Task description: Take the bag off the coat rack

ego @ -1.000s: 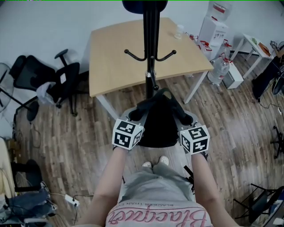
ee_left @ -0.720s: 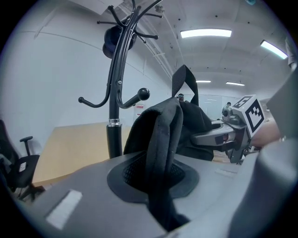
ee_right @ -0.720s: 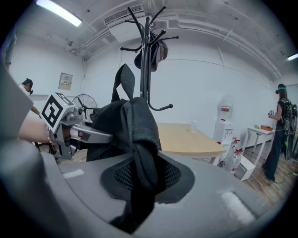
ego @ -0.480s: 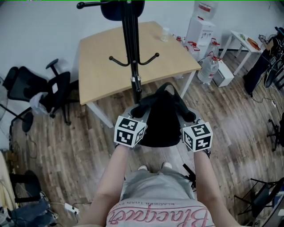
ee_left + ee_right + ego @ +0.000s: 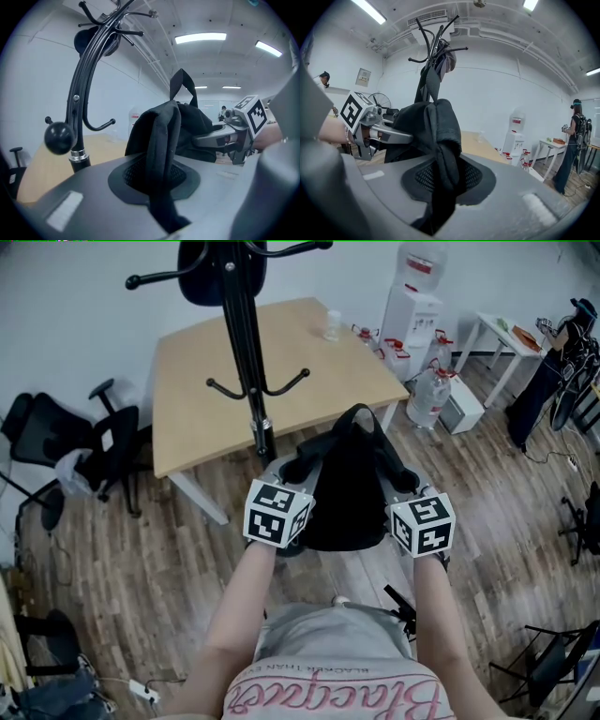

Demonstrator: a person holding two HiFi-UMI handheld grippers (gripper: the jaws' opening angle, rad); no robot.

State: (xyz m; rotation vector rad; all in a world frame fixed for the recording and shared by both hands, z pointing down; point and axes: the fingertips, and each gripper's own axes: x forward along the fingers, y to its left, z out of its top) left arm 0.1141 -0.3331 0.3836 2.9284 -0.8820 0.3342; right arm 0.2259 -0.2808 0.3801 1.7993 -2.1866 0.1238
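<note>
Out in front of the person's waist, the black bag (image 5: 345,488) hung clear of the coat rack (image 5: 246,381) — off every hook, carried between the two grippers above the wood-plank floor (image 5: 141,549). Left gripper (image 5: 159,187): jaws pinched nearly together on a black strap of the bag, the strap rising from between the pads into the bunched fabric above. Right gripper (image 5: 440,187) — same story, jaws clamped down on a fold of strap and fabric at the bag's other side. From the head view, the bag's carry loop stood up over its body, on the side facing the table.

The coat rack stood left of the bag and just beyond it, at the near edge of a light wooden table (image 5: 187,399), with a dark item hanging near its top; what it was, hard to say. A small clear container (image 5: 332,326) sat at the table's far end. Off to the right, a white water dispenser (image 5: 412,296) stood against the wall, with a water jug (image 5: 427,395) on the floor beside it. Black office chairs (image 5: 103,442) were parked at the left.
</note>
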